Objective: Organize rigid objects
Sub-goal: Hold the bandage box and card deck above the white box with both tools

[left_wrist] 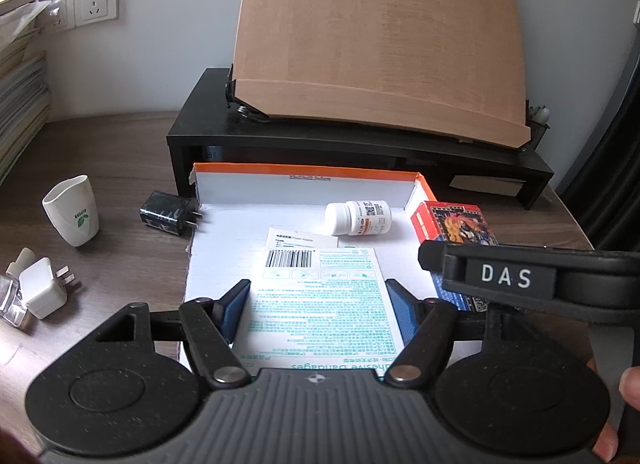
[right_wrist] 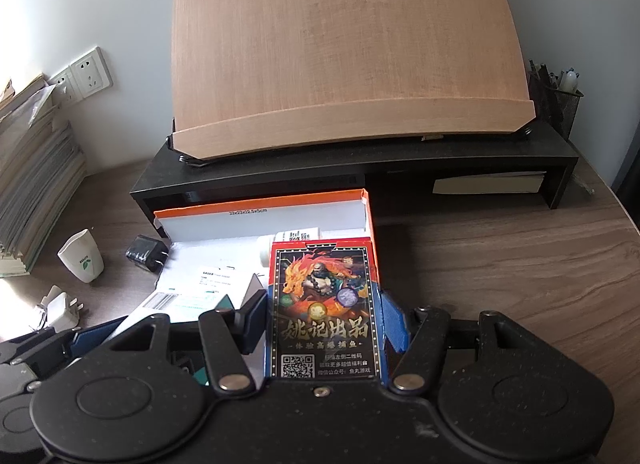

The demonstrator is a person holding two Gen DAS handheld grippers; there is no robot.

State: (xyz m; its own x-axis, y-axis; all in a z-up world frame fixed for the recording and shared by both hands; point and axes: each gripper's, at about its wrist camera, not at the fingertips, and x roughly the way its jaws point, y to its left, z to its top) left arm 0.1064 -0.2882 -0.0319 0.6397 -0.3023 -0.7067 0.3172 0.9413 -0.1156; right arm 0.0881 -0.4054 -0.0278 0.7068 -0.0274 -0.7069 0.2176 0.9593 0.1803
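Observation:
A white bandage box (left_wrist: pixel 320 304) printed in green sits between the blue pads of my left gripper (left_wrist: pixel 318 298), which is shut on it over the floor of a shallow white cardboard box with an orange rim (left_wrist: pixel 304 171). My right gripper (right_wrist: pixel 324 304) is shut on a red and blue playing-card box (right_wrist: pixel 324 304) with a dragon picture, above the cardboard box's right wall (right_wrist: pixel 370 219). In the cardboard box lie a white pill bottle (left_wrist: pixel 358 217) on its side and a small paper card (left_wrist: pixel 300 240). The right gripper (left_wrist: pixel 512 276), labelled DAS, also shows in the left wrist view.
On the wooden desk left of the cardboard box are a black plug adapter (left_wrist: pixel 168 213), a white cup (left_wrist: pixel 74 209) and a white charger (left_wrist: pixel 44 292). Behind stands a black monitor riser (left_wrist: pixel 360 143) carrying a tilted wooden board (left_wrist: pixel 376 43). Stacked papers (right_wrist: pixel 36 183) fill the far left.

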